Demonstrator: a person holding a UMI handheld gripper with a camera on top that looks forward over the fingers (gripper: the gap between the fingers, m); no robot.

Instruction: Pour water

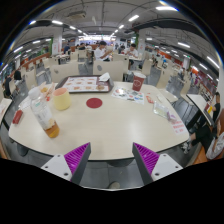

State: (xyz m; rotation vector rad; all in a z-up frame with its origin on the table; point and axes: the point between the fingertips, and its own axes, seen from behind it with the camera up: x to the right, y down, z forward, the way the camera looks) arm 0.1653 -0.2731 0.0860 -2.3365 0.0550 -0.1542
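Room: a large hall with rows of ceiling lights [128, 18], and further tables and chairs beyond the near one; a person [99, 52] sits in the far middle, details too small to tell.
Table [100, 125]: pale and round-edged, it fills the middle ground ahead of the gripper and carries everything listed below.
Tray [84, 84]: flat and rectangular, at the far side of the table, with small items on it that cannot be made out.
Bottle [44, 113]: clear plastic, upright at the left side of the table, amber liquid in its lower part; it stands well ahead of the left finger and apart from it.
Cup [61, 99]: a pale yellowish container just beyond the bottle, near it; whether they touch cannot be told.
Glass [160, 104]: a clear tumbler at the right side of the table, well apart from the bottle.
Red coaster [94, 102]: a round dark-red disc lying flat near the table's centre, between the bottle side and the glass side.
Red box [139, 83]: small, upright, at the far right of the table.
Gripper [111, 158]: held at the near edge of the table, its fingers spread wide with purple pads [76, 156] facing inward; nothing lies between them and they grasp nothing.
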